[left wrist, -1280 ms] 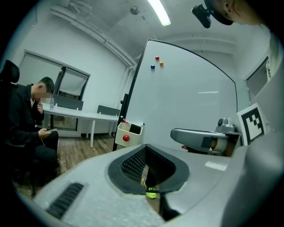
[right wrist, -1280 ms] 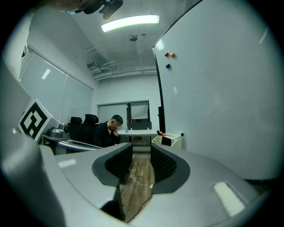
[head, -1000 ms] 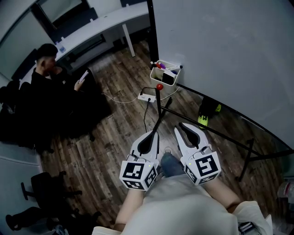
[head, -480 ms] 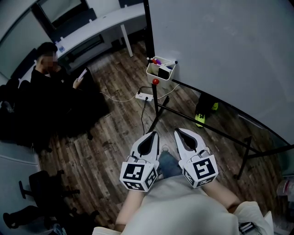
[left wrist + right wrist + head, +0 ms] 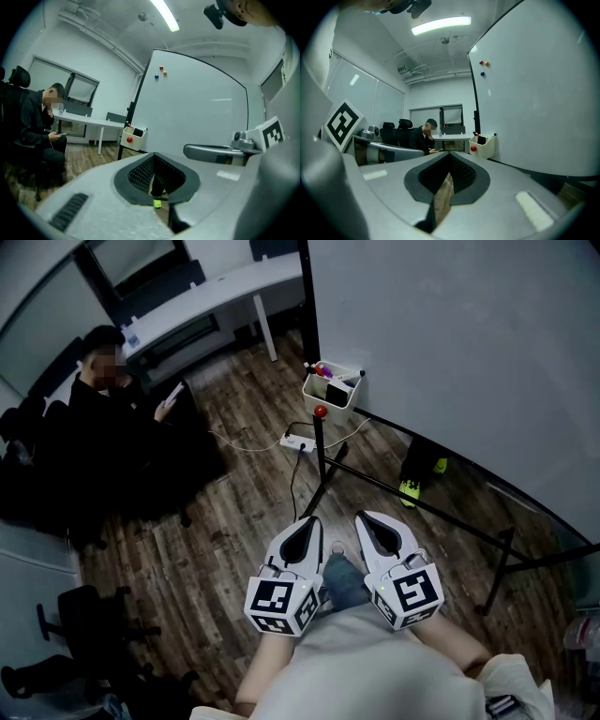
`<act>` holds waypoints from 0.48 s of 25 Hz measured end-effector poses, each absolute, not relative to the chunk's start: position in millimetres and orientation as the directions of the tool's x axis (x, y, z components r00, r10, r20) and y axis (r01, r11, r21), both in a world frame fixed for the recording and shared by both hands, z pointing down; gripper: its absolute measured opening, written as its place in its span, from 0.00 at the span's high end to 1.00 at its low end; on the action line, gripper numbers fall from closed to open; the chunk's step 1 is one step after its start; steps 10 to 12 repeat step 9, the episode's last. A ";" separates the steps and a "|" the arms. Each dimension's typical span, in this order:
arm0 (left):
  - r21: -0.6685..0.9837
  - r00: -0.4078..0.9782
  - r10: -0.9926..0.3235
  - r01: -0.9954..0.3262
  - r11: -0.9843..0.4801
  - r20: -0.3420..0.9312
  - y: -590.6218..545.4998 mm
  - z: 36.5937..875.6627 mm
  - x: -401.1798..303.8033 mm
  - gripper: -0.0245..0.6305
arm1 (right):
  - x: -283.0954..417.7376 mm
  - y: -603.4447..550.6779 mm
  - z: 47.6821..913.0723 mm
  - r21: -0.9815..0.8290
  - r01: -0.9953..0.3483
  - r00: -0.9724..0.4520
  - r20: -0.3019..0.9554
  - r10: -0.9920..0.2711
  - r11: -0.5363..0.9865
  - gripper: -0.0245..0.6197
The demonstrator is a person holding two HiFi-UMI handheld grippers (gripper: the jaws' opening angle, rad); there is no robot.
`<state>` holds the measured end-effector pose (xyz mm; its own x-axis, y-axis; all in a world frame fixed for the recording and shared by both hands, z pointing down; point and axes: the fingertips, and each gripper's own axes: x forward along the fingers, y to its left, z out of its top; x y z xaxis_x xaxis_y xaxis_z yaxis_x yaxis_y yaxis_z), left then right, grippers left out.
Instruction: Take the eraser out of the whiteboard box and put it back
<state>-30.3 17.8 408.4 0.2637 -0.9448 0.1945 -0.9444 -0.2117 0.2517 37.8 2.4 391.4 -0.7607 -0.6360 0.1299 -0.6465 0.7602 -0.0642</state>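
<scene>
Eraser (image 5: 336, 394) sits in the whiteboard box (image 5: 315, 388), well apart from the clenched, empty left tongs (image 5: 307, 521) and right tongs (image 5: 364, 518), so the approach seems in hand, calling next for reaching and opening.

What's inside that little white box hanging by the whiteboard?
The white box holds a dark block, likely the eraser, beside a few markers with coloured caps. The box's walls cover their lower parts and whatever lies at the bottom.
</scene>
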 end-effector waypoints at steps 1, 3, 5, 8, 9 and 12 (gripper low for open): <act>0.251 0.262 -0.945 -0.945 -0.209 0.196 18.7 408.2 -30.2 0.96 | 37.9 2.6 390.6 -0.065 -0.645 -0.762 0.129 -0.635 0.761 0.95; 0.250 0.259 -0.945 -0.946 -0.206 0.198 20.0 407.8 -29.8 0.96 | 37.7 3.0 389.4 -0.066 -0.642 -0.765 0.128 -0.631 0.764 0.95; 0.247 0.257 -0.945 -0.947 -0.205 0.201 20.5 407.9 -30.0 0.96 | 36.4 3.1 388.7 -0.065 -0.637 -0.768 0.128 -0.627 0.768 0.95; 0.245 0.255 -0.945 -0.948 -0.203 0.206 21.3 409.3 -31.2 0.96 | 33.7 3.5 388.8 -0.060 -0.632 -0.773 0.130 -0.621 0.773 0.95; 0.245 0.255 -0.944 -0.948 -0.202 0.208 21.7 410.0 -31.7 0.96 | 32.9 3.7 389.0 -0.059 -0.630 -0.774 0.131 -0.619 0.774 0.95; 0.245 0.255 -0.944 -0.948 -0.202 0.208 21.7 410.0 -31.7 0.96 | 32.9 3.7 389.0 -0.059 -0.630 -0.774 0.131 -0.619 0.774 0.95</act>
